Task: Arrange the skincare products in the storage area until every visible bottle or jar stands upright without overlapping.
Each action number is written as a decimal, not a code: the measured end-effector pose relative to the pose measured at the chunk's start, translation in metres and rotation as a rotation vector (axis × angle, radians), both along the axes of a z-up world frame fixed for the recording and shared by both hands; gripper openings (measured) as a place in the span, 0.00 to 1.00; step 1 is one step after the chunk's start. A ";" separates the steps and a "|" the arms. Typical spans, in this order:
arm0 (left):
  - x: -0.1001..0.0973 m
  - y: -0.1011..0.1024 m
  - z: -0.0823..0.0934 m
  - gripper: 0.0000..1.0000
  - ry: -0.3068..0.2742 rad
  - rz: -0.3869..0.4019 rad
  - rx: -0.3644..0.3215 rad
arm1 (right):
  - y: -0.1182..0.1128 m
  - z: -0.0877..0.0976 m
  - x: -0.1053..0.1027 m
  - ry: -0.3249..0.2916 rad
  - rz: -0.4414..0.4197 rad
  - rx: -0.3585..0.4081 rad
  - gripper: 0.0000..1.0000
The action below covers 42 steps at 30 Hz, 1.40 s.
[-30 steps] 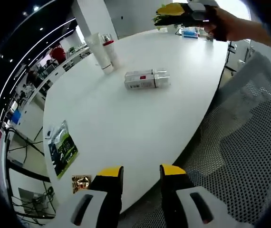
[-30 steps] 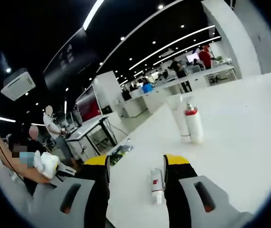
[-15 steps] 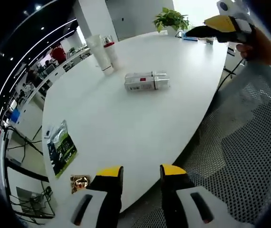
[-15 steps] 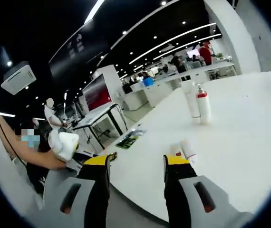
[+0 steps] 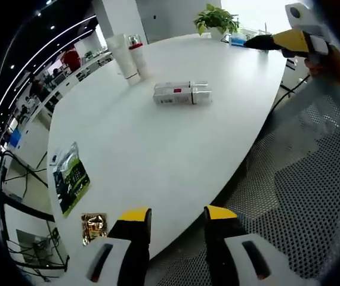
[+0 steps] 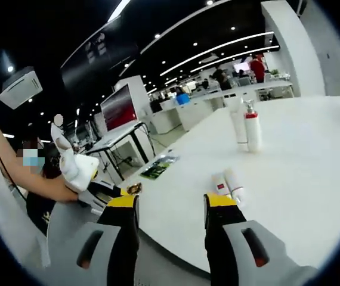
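Two bottles [image 5: 182,95] lying, two bottles [image 5: 128,56] upright

An open-plan office: long white table [image 5: 158,149], mesh chair [image 5: 301,196], desk rows (under strip lights) behind.

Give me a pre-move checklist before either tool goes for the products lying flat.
1. Left tool open and empty: ok.
2. Right tool open and empty: ok.
3. Tall white tube and red-collared pump bottle upright: ok.
4. Two lying bottles upright: not ok, they lie side by side, touching.
5. Tools close enough to grasp: not ok, both are back at the white table edge.
6. Lying bottles' caps closed: cannot tell.
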<state>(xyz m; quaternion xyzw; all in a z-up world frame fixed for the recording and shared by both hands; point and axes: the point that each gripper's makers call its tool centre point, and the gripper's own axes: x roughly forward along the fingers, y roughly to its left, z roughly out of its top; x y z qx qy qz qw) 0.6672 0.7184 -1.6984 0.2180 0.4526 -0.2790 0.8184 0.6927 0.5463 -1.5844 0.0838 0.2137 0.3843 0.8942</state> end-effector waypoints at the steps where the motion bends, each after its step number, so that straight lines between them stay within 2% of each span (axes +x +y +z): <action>1: -0.001 0.000 -0.001 0.38 0.006 0.002 0.001 | -0.001 -0.005 0.000 -0.007 0.006 -0.041 0.34; 2: -0.001 0.000 -0.002 0.39 0.009 0.001 0.000 | -0.001 -0.010 0.001 -0.034 0.017 -0.093 0.31; 4: -0.002 -0.001 -0.002 0.40 0.015 0.002 -0.003 | 0.000 -0.014 0.000 -0.061 0.016 -0.140 0.29; 8: -0.003 0.000 -0.005 0.41 0.030 0.001 0.006 | 0.001 -0.014 0.002 -0.068 0.017 -0.138 0.30; 12: -0.001 0.000 -0.004 0.41 0.016 -0.015 0.025 | 0.000 -0.018 0.006 -0.017 0.037 -0.115 0.31; 17: 0.002 -0.001 0.000 0.41 -0.012 -0.021 0.019 | -0.012 -0.017 0.025 0.054 0.002 -0.039 0.31; 19: 0.003 0.001 -0.001 0.41 -0.019 -0.024 0.032 | -0.016 -0.023 0.032 0.065 0.010 -0.083 0.32; 20: 0.004 0.002 -0.001 0.41 -0.019 -0.019 0.036 | -0.018 -0.030 0.034 0.091 0.032 -0.127 0.32; 23: 0.004 0.002 0.000 0.40 -0.019 -0.012 0.034 | -0.019 -0.034 0.048 0.084 0.065 -0.172 0.31; 27: 0.005 0.004 0.000 0.40 -0.024 -0.010 0.039 | -0.016 -0.055 0.062 0.098 0.127 -0.280 0.31; 29: 0.006 0.005 -0.001 0.39 -0.024 -0.005 0.041 | -0.012 -0.065 0.067 0.120 0.144 -0.319 0.29; 32: 0.007 0.007 0.000 0.38 -0.029 0.004 0.041 | -0.007 -0.075 0.074 0.122 0.168 -0.366 0.26; 34: 0.009 0.008 0.001 0.38 -0.036 0.017 0.036 | -0.006 -0.084 0.079 0.121 0.185 -0.436 0.25; 42: 0.008 0.008 0.000 0.36 -0.029 0.019 0.036 | -0.005 -0.099 0.090 0.131 0.182 -0.514 0.20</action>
